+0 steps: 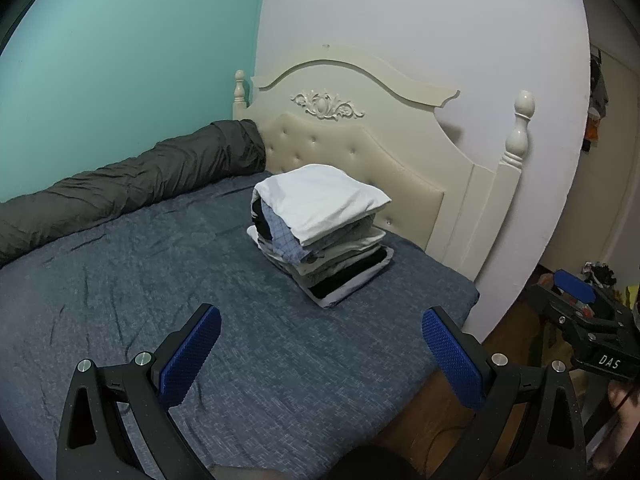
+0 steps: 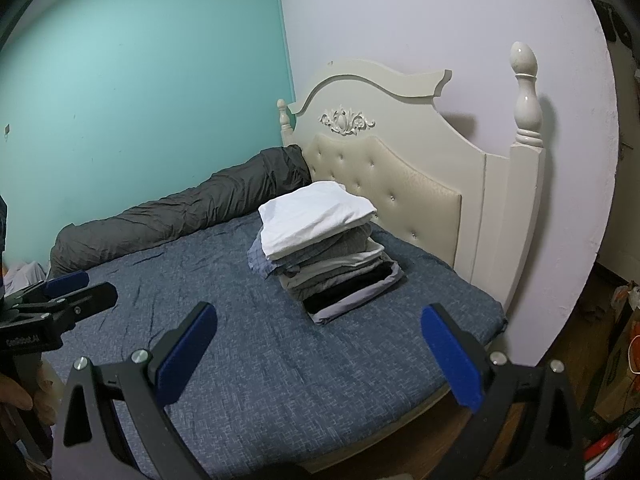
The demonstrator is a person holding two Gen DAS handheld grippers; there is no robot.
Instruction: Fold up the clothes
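Clothes (image 1: 320, 232), folded and stacked near the headboard (image 1: 360, 148) end of the bed (image 1: 160, 280), white piece on top, kept clear of the bare middle, probably as working room. Left tongs (image 1: 322, 354) and right tongs (image 2: 318, 350) spread wide over the near edge, gripping nothing, likely between garments.

A stack of folded clothes (image 1: 322, 236) sits on the bed (image 1: 168, 272), near the headboard (image 1: 360, 136) behind it. A rolled quilt (image 1: 132, 184), seemingly, lies along the wall (image 1: 120, 60) at left.
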